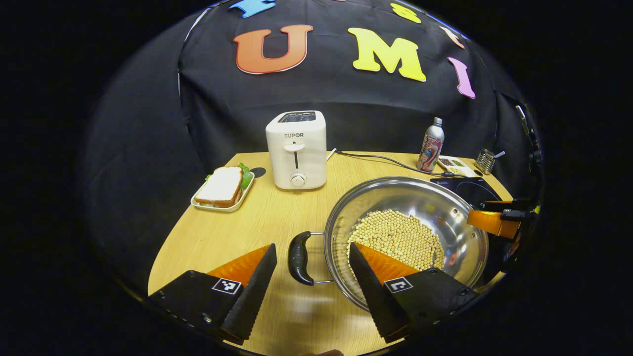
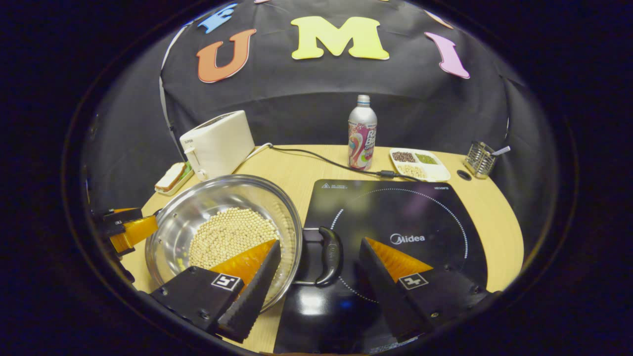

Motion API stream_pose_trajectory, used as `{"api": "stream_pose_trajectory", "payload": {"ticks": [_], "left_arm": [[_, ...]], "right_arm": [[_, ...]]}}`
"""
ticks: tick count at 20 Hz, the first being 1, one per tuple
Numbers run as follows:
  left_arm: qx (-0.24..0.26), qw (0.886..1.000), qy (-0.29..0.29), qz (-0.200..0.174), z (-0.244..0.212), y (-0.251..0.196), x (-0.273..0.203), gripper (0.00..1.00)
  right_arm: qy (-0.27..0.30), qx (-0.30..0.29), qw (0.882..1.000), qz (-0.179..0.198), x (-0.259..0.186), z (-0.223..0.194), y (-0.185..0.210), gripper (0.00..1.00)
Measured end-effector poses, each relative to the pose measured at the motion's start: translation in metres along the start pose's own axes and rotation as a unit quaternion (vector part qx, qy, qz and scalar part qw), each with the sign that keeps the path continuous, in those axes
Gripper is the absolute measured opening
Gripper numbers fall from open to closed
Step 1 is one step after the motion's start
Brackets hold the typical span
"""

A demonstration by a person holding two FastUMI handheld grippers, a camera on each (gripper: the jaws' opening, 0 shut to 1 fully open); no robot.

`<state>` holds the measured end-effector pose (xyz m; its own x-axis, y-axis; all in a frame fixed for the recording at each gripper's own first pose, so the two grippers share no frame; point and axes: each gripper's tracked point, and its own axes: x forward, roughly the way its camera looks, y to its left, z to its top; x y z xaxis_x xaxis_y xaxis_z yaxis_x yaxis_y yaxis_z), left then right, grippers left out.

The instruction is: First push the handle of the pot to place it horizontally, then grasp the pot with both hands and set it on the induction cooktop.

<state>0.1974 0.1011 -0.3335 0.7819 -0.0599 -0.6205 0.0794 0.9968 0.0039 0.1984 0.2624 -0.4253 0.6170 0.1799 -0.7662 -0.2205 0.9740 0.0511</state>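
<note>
Pot (image 1: 405,232) with the beans (image 1: 398,237) in it sits on the tabletop (image 1: 257,222) just left of the cooktop (image 2: 395,232), so it's not on the burner yet. Both side handles look level to me, so I'd guess the push-the-handle part is done. Left hand-held gripper (image 1: 311,284) is spread wide with the pot's left handle (image 1: 300,257) between its fingers, nothing pinched. Right hand-held gripper (image 2: 319,284) is the same deal, wide open around the right handle (image 2: 329,254), which pokes out over the cooktop's left edge. What's left, as far as I can tell: squeeze both handles, lift, slide it over onto the ring. Toaster (image 1: 296,148) and sandwich tray (image 1: 222,190) are near the back left edge, bottle (image 2: 362,132) toward the back, all clear of the path.
</note>
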Motion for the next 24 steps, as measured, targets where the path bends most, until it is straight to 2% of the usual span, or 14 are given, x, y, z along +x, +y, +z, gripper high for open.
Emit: {"api": "stream_pose_trajectory", "payload": {"ticks": [1,2,3,5,6,7,12,13,14,18,21,22,24], "left_arm": [[-0.009,1.0,0.007,-0.007,-0.002,-0.002,0.004,0.89],[-0.02,1.0,0.011,-0.01,-0.004,-0.004,0.005,0.84],[-0.021,1.0,0.017,-0.007,-0.005,-0.002,0.008,0.78],[-0.019,0.999,0.025,-0.006,-0.009,0.001,0.01,0.69],[-0.021,1.0,0.019,-0.009,-0.005,0.0,0.014,0.51],[-0.021,0.999,0.024,-0.011,-0.007,0.0,0.015,0.61],[-0.006,1.0,0.017,-0.006,-0.005,0.0,0.019,0.58],[-0.005,1.0,0.018,-0.004,-0.005,0.0,0.019,0.67],[-0.004,1.0,0.018,-0.003,-0.004,0.0,0.019,0.58],[0.006,1.0,0.027,0.003,-0.007,-0.002,0.016,0.58],[-0.009,1.0,0.03,0.003,-0.006,-0.002,0.012,0.58],[-0.011,0.999,0.034,0.002,-0.009,-0.002,0.009,0.51],[-0.016,0.999,0.034,0.001,-0.008,0.0,0.001,0.52]], "right_arm": [[0.008,0.006,1.0,0.003,0.003,-0.003,0.001,1.0],[0.018,0.01,1.0,0.009,0.004,-0.007,0.005,0.97],[0.01,0.013,1.0,0.008,0.002,0.0,0.004,0.84],[0.02,0.019,1.0,-0.003,0.01,-0.002,0.0,0.67],[0.025,0.018,1.0,-0.003,0.006,-0.004,0.002,0.67],[0.027,0.012,1.0,-0.002,0.01,-0.003,0.002,0.67],[0.022,-0.002,1.0,0.002,0.008,-0.004,0.0,0.63],[0.02,0.002,1.0,0.002,0.008,-0.004,0.002,0.63],[0.02,-0.006,1.0,0.002,0.009,-0.003,0.0,0.63],[0.025,-0.004,1.0,0.002,0.007,-0.005,0.001,0.6],[0.025,-0.001,1.0,0.008,0.005,-0.004,0.002,0.6],[0.02,-0.002,1.0,0.012,0.0,0.0,0.004,0.6],[0.011,-0.009,1.0,0.014,-0.01,0.004,0.006,0.6]]}}
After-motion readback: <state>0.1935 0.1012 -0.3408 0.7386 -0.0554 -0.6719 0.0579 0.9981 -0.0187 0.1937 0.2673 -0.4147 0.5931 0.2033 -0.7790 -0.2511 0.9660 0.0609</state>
